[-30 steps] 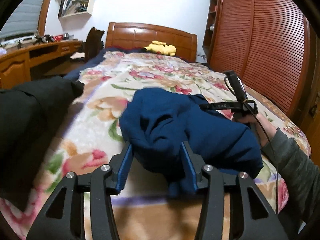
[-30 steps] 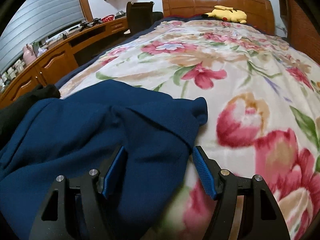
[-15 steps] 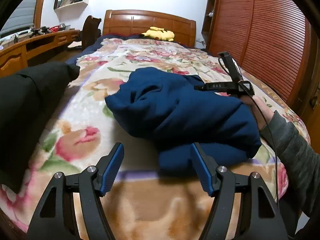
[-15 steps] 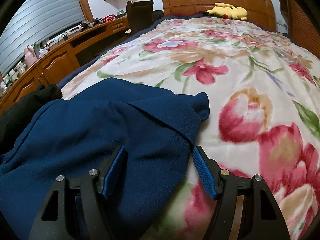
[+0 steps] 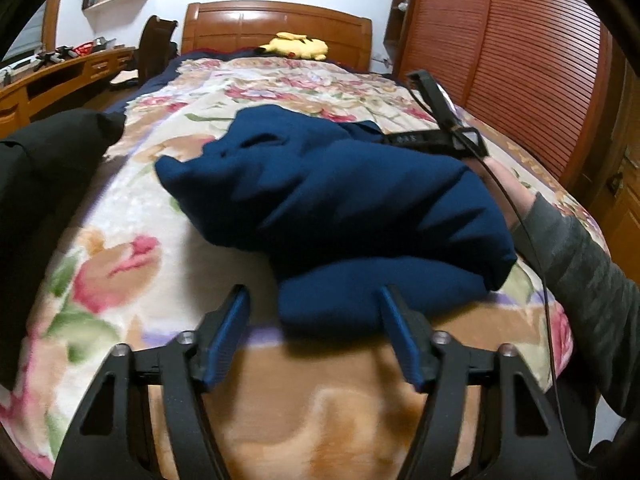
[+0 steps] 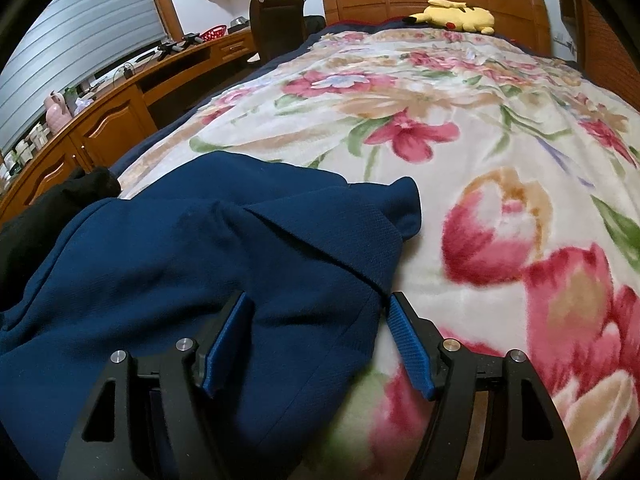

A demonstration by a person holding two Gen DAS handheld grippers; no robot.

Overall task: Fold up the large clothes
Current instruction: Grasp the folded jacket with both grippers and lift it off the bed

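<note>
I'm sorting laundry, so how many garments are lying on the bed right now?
2: a bunched navy blue knit garment in the middle near the foot, and a black garment at the bed's left edge. Others may lie outside view.

Black claw (image 5: 314,322) frame, blue ribbed pads, silver screws, grey sleeve (image 5: 580,264)

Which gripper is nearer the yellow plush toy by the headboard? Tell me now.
Right, by a little. The right gripper lies partway up the bed beside the navy garment; the left gripper hangs at the foot. Both are far from the toy.

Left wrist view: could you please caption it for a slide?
Open left hand-held gripper before a bunched navy garment on a floral blanket.
</note>
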